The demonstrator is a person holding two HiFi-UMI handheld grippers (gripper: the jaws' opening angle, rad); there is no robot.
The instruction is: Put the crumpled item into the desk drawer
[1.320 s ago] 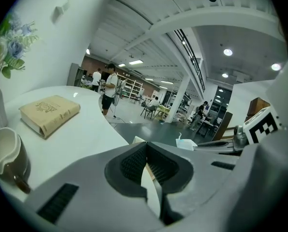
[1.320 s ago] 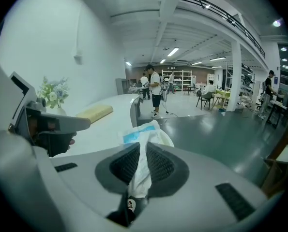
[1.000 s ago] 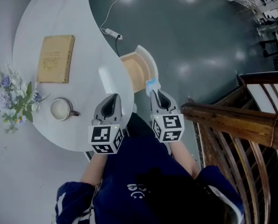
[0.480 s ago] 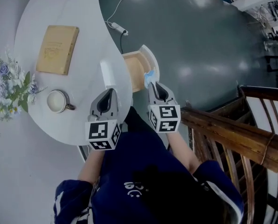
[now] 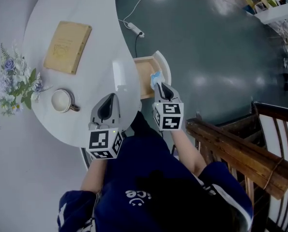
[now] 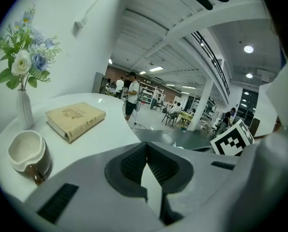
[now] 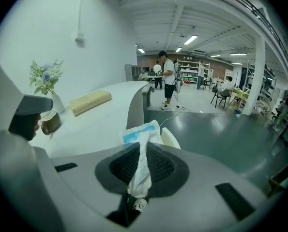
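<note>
Two fingers of the right gripper [image 7: 143, 154] pinch the crumpled item [image 7: 142, 135], the drawer [image 5: 144, 79] just beyond their tips; those of the left gripper [image 6: 145, 161] meet empty above the bench [image 5: 96, 57].

a white table [image 5: 98, 42] with a rounded edge fills the upper left of the head view, and a white wall [image 6: 61, 47] rises behind its far edge. near that far edge lie a tan book [image 5: 68, 47], a cup [image 5: 62, 101] and a vase of flowers [image 5: 15, 83]. past the table's right edge spreads a glossy dark grey floor [image 5: 206, 47] that mirrors the lamps, with a white cable and plug block [image 5: 135, 29] lying on it. a dark wooden slatted chair [image 5: 240, 153] stands at the lower right. beyond is a long hall with white columns [image 7: 257, 76], ceiling strip lights [image 7: 189, 40], shelves [image 7: 187, 69] and people standing in the distance [image 7: 168, 79].
</note>
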